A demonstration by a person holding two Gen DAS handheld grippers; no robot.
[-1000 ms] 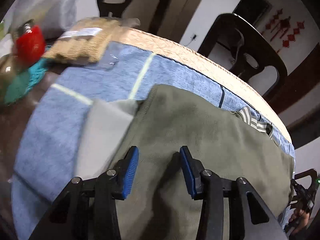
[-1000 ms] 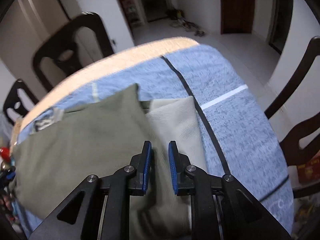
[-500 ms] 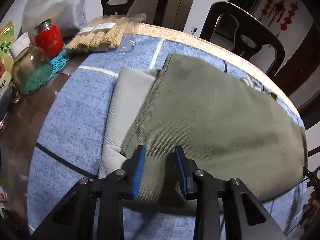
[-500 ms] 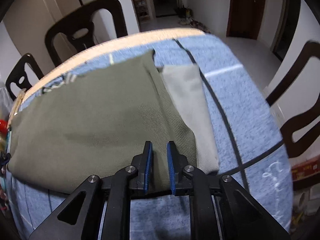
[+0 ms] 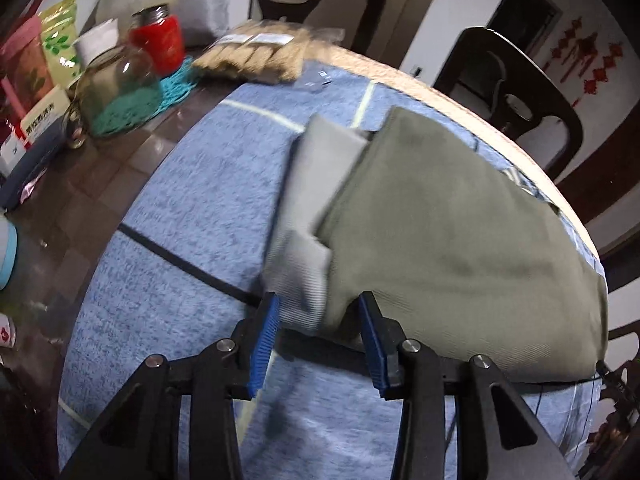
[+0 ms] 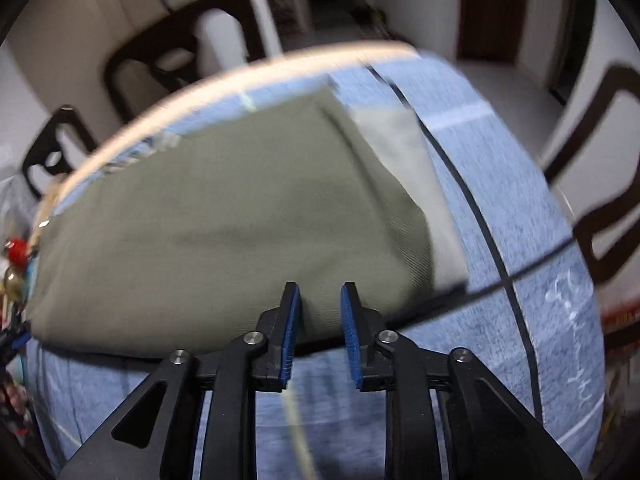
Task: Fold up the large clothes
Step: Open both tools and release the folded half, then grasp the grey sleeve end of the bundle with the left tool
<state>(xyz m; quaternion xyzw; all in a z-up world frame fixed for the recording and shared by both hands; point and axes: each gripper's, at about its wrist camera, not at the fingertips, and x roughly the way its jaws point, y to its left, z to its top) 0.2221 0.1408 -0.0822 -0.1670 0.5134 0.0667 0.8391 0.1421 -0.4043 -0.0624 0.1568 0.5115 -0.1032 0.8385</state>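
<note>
Left gripper [image 5: 320, 336] up close, blue-padded fingers [image 5: 264, 340] spread wide, nothing between them, sitting right at the near edge of the folded garment [image 5: 460, 240]. Right gripper [image 6: 320, 328], same story: fingers [image 6: 290, 332] parted with a clear gap, gripping nothing, poised at the garment's [image 6: 224, 216] near hem. The olive-green body lies flat and doubled over on the blue cloth [image 5: 192, 240] that covers the round tabletop [image 5: 104, 168]. A paler grey sleeve [image 5: 316, 176] pokes out from under the olive layer on the left side, its ribbed cuff just ahead of the left fingers; from the right wrist the other sleeve [image 6: 412, 176] shows along the right edge, beside a dark stripe in the cloth. Further out on the left, a glass jar [image 5: 120, 92] and a red jar [image 5: 160, 44] stand on a teal mat, a packet of biscuits [image 5: 256, 56] behind them. Beyond the rim, dark chairs [image 5: 516, 92] ring the table.
</note>
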